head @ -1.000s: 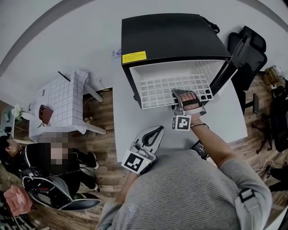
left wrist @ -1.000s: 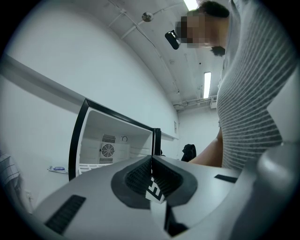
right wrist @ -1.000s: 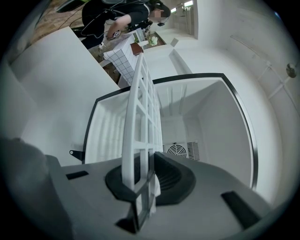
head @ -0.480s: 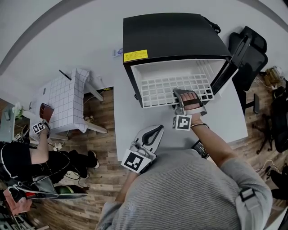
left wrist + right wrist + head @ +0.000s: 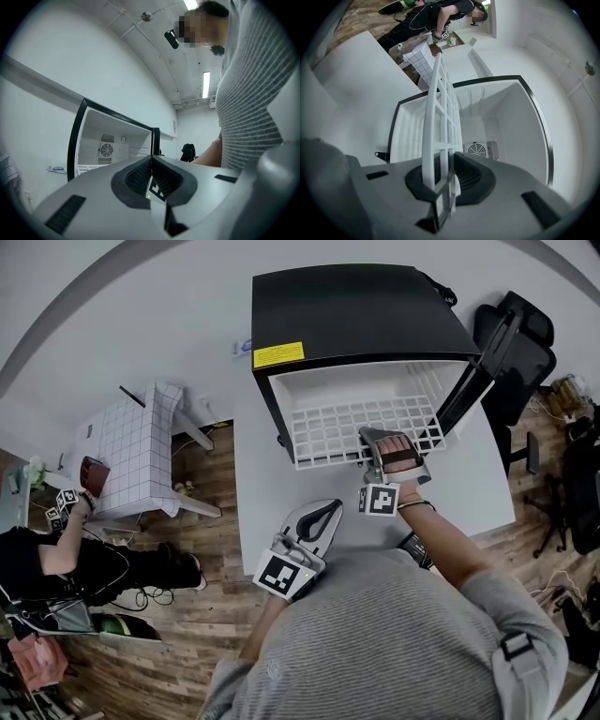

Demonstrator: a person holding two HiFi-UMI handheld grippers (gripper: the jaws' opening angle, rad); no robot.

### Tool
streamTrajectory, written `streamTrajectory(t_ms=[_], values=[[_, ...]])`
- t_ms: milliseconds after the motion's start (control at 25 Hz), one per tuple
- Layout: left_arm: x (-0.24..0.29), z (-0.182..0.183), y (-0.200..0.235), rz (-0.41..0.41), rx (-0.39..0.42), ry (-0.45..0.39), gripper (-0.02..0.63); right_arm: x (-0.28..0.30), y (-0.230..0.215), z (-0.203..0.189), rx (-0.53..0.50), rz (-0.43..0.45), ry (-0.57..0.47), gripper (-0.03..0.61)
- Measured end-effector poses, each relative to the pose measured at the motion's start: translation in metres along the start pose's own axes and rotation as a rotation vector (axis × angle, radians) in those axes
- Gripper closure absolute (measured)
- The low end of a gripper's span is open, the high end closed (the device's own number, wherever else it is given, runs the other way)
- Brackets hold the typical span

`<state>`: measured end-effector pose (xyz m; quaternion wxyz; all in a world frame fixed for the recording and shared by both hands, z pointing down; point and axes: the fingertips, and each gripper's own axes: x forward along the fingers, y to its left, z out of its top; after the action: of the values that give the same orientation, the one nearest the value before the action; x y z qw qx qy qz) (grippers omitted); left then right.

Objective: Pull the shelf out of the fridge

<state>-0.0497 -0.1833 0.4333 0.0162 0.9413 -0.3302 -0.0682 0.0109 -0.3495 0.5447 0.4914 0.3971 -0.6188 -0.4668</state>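
Below the head camera, a black fridge point(image 5: 356, 310) stands open on the white surface point(image 5: 267, 498), its door point(image 5: 473, 381) swung to the right; the white grid shelf point(image 5: 347, 423) lies level in the cavity, its front edge just past the black frame; the right hand-held gripper point(image 5: 377, 442) meets that front edge towards its right end; the left hand-held gripper point(image 5: 322, 514) hangs over the surface nearer the person, well apart from the shelf and pointing at the fridge.

Along the left hand-held gripper point(image 5: 151, 176) in its own view, the two dark pads sit pressed together with nothing between them; the open fridge point(image 5: 108, 145) shows ahead, white inside, with a round fan grille on its back wall.

Along the right hand-held gripper point(image 5: 445, 180) in its own view, the jaws are clamped on the shelf point(image 5: 438, 117), whose front bar sits between the ribbed pads; seen edge-on here, the shelf runs away from the jaws as a white lattice of square openings; beyond it the fridge interior point(image 5: 506, 122) is white, with a fan grille point(image 5: 480, 150) at the back.
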Motion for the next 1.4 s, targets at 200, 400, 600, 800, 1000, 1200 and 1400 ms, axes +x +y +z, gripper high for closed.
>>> streamTrajectory(t_ms=[200,400,600,800,1000,1200,1400], values=[[-0.002,0.0,0.004,0.017,-0.005,-0.001,0.601,-0.003,0.001,-0.001,0.0,-0.002,0.0,0.54],[0.0,-0.001,0.003,0.012,-0.003,0.003,0.601,-0.005,0.0,0.0,0.001,-0.001,-0.001,0.54],[0.001,-0.001,0.001,0.006,-0.006,0.004,0.602,-0.007,0.001,0.0,0.0,0.002,-0.005,0.54],[0.001,-0.001,0.0,0.007,-0.011,0.003,0.602,-0.007,-0.001,0.0,0.001,0.001,-0.003,0.54],[0.001,-0.001,-0.001,0.007,-0.011,0.002,0.602,-0.011,0.0,0.0,0.003,0.004,-0.005,0.54],[0.001,-0.001,-0.003,0.004,-0.01,0.001,0.601,-0.015,0.002,0.001,0.003,0.008,-0.001,0.54],[0.001,-0.002,-0.004,0.001,-0.009,0.002,0.602,-0.018,0.002,0.001,0.012,0.003,0.005,0.54]])
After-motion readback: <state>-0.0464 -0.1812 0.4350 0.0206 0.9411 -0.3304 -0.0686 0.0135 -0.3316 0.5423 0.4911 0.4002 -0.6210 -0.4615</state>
